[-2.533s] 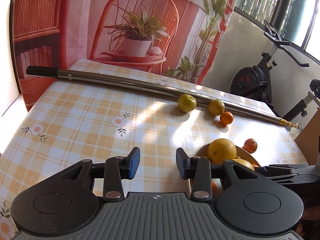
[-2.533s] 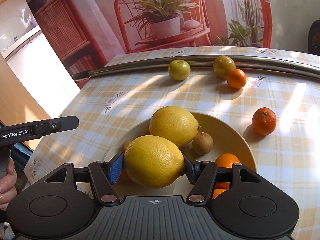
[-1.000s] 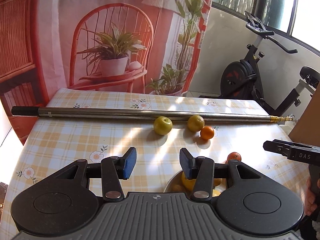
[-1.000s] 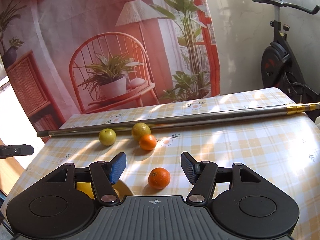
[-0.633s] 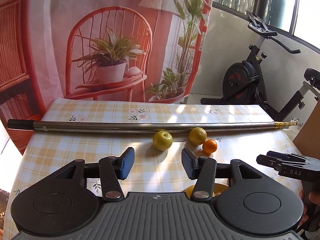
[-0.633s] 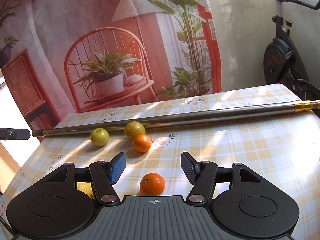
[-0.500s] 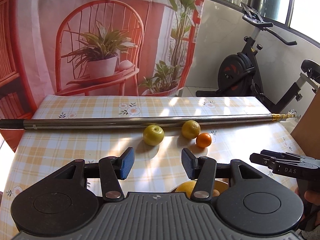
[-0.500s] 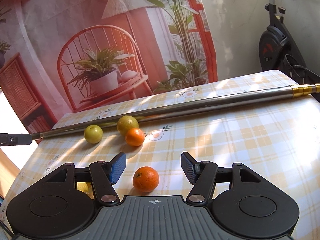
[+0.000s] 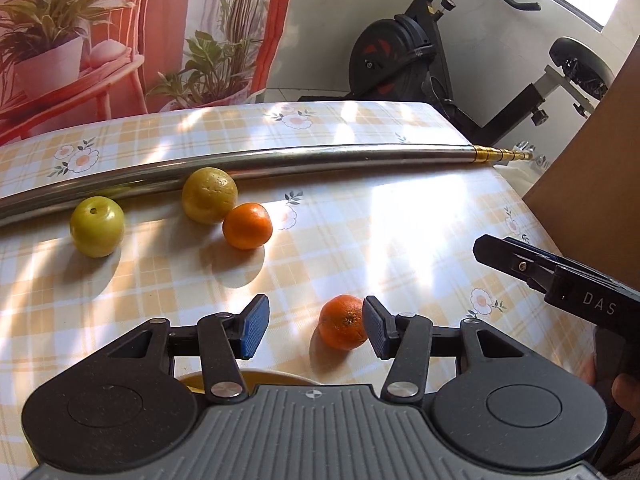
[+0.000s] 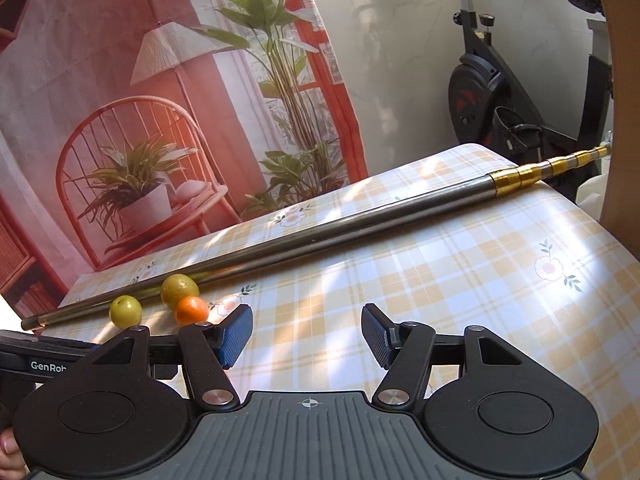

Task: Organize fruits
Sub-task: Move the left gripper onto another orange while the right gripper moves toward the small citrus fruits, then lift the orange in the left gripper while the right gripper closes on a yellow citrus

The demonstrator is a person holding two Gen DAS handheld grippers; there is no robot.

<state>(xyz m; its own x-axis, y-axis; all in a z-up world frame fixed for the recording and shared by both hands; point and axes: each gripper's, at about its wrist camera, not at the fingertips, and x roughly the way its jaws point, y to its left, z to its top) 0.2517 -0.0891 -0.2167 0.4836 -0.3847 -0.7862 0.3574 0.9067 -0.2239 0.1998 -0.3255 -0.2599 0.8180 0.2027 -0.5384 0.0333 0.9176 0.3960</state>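
Observation:
In the left wrist view my left gripper point(image 9: 315, 330) is open low over the checked tablecloth. A lone orange point(image 9: 344, 322) sits on the cloth between its blue pads, close to the right pad point(image 9: 374, 332), and I cannot tell whether they touch. Farther left lie a green-yellow apple point(image 9: 97, 232), a yellow citrus point(image 9: 209, 195) and a small orange point(image 9: 247, 226). A sliver of the yellow bowl rim point(image 9: 248, 378) shows under the gripper body. My right gripper point(image 10: 306, 334) is open and empty above bare cloth, with the same three fruits point(image 10: 179, 286) far to its left.
A long steel pole point(image 9: 280, 160) lies across the table behind the fruits. An exercise bike point(image 10: 500, 100) stands beyond the far edge. A brown panel point(image 10: 624, 120) rises at the right. The right gripper's black body point(image 9: 560, 280) reaches in from the right.
My left gripper has swung right and dropped toward the lone orange, which now sits between its pads. The right gripper has turned right, and the lone orange has left its view.

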